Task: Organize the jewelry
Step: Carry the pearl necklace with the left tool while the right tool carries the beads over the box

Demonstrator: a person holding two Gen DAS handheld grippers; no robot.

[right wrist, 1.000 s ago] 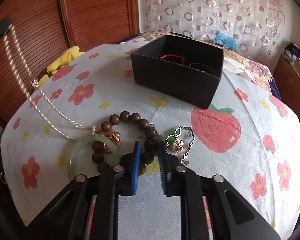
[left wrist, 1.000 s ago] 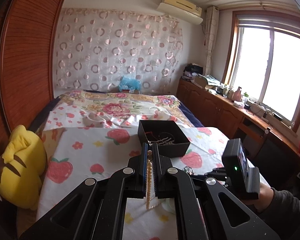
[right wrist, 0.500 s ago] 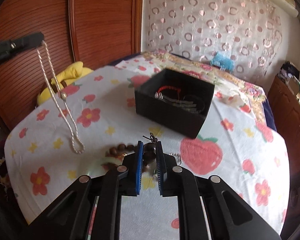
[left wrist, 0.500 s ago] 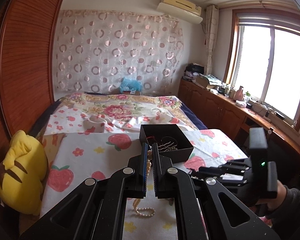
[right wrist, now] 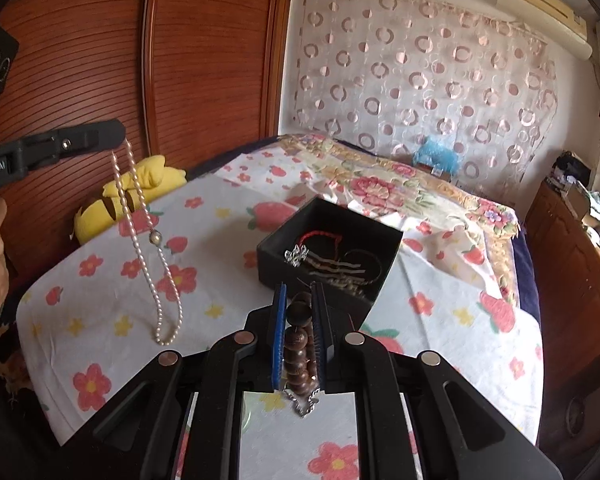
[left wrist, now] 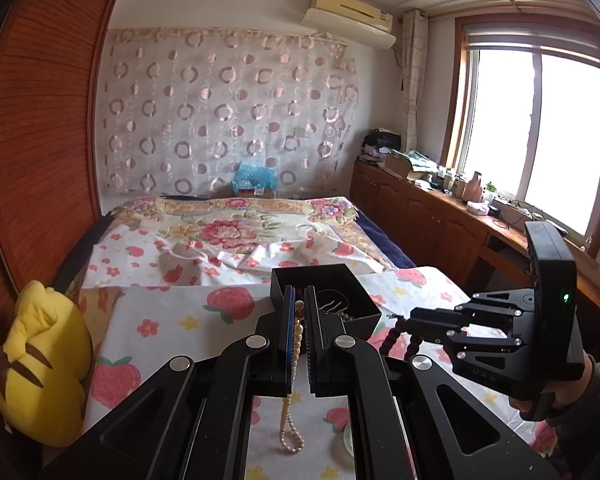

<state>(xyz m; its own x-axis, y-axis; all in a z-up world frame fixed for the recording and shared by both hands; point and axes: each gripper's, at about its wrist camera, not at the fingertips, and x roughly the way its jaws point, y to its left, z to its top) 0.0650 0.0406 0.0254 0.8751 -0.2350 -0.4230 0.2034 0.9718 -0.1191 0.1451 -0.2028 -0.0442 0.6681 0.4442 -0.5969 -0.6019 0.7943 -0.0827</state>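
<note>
One pearl necklace (right wrist: 156, 264), one wooden bracelet (right wrist: 298, 344) (dark beads), one box (right wrist: 328, 252).

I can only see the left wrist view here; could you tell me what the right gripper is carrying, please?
Observer: The right gripper is shut on a brown wooden bead bracelet, and a thin silver chain dangles below the beads.
Operator: Thank you. What else is in the black box besides the wavy pins I can make out?
Observer: The black box also holds a red braided cord and a small silver flower charm.
Operator: Does my pearl necklace have anything on it?
Observer: The pearl necklace hangs from the left gripper as a long loop with one round metal bead partway down.
</note>
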